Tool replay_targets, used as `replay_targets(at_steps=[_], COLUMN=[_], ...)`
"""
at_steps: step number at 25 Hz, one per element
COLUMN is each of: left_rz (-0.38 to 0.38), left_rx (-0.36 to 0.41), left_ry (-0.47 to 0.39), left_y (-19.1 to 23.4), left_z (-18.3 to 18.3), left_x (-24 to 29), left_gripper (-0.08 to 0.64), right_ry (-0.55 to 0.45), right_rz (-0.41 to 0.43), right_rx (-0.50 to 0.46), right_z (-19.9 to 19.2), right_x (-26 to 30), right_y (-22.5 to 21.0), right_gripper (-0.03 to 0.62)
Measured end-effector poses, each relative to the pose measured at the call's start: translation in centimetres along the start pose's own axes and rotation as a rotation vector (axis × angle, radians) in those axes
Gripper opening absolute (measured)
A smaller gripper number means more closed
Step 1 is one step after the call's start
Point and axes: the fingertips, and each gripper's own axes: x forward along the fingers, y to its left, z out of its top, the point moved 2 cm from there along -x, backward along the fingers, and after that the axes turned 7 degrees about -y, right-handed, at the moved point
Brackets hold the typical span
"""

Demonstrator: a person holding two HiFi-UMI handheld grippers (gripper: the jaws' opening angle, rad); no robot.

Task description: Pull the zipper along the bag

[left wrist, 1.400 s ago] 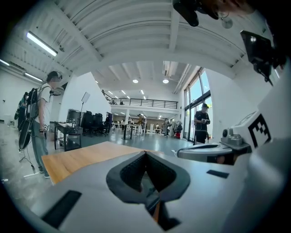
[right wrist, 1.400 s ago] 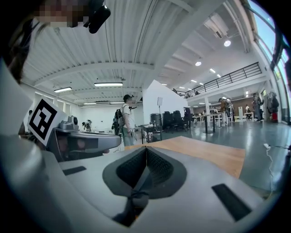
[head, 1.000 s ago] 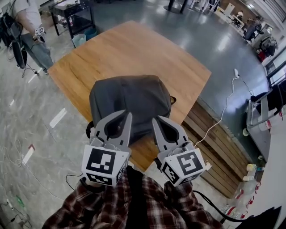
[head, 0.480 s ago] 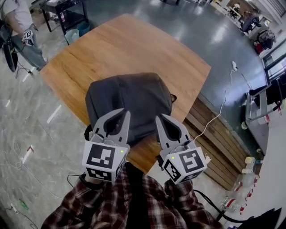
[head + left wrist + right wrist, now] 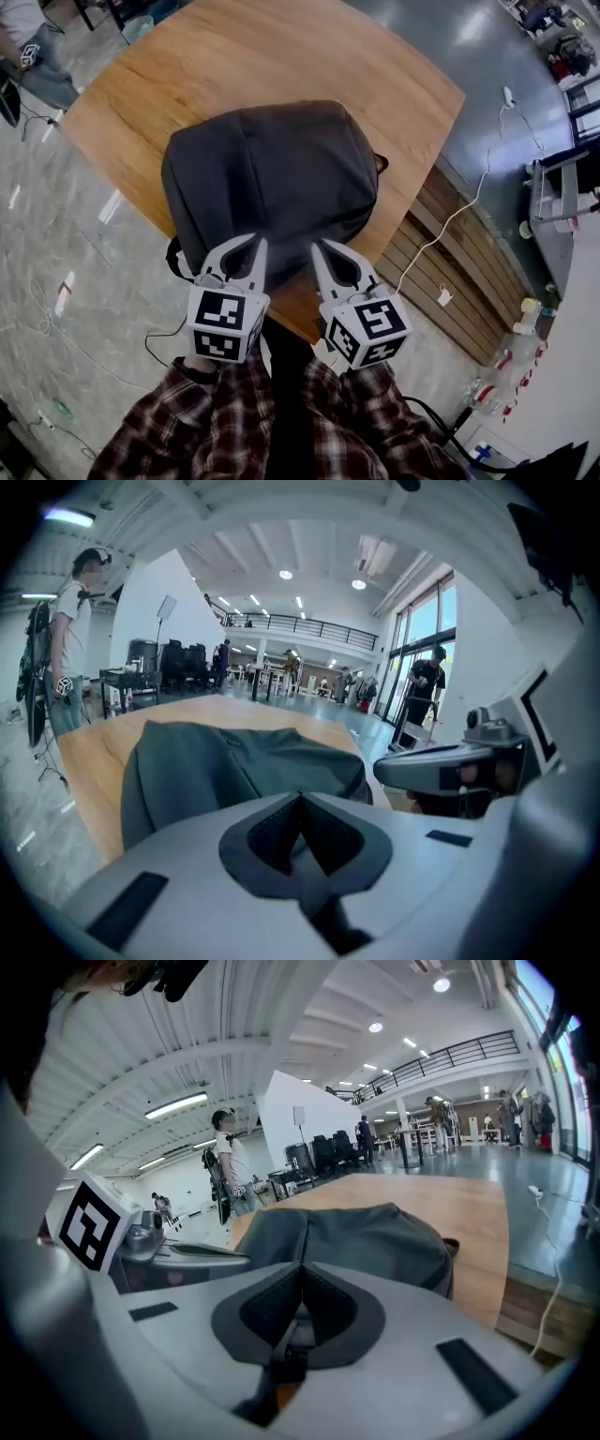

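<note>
The big wooden table (image 5: 281, 47) fills the top of the head view. Most of it is bare, so there is lots of room past the bag, up toward the top of the frame.

The gray bag (image 5: 272, 173) lies in the middle of the frame, near the table's lower corner. Its low end comes right up to the table edge. I think it sits that close so the person can reach it without leaning. A hard tug toward the bottom of the frame could slide it off that edge.

The left gripper (image 5: 259, 244) and the right gripper (image 5: 317, 246) are side by side just below the bag, with their tips over its low end. I cannot tell if they touch the cloth. Each one has its jaws pressed together, and there is nothing between them. They look ready to start, but the job has not begun.

A thin line (image 5: 239, 761) runs across the bag in the left gripper view. It may be the zipper, but I cannot be sure. No pull tab shows.

A white cable (image 5: 469, 211) lies on the floor at the right, well away from the table.
</note>
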Motion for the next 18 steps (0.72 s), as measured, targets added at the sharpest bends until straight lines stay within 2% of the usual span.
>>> replay_targets(at_steps=[7, 13, 15, 18], left_rz=[0.003, 0.002, 0.002, 0.004], left_rx=[0.009, 0.011, 0.009, 0.008], left_ry=[0.174, 0.164, 0.161, 0.155], left_y=[0.1, 0.7, 0.7, 0.8], left_z=[-7.4, -8.4, -8.5, -8.5], left_x=[4.2, 4.4, 4.4, 4.4], left_gripper=[0.011, 0.011, 0.011, 0.011], right_ry=[0.116, 0.196, 0.26, 0.38], right_rz=[0.001, 0.06, 0.096, 0.174], right_rx=[0.04, 0.057, 0.064, 0.09], right_z=[-6.2, -9.1, -10.1, -12.2], right_x=[2.4, 3.1, 2.7, 2.2], right_y=[-1.9, -1.1, -0.9, -0.2], right_gripper=[0.012, 0.014, 0.016, 0.066])
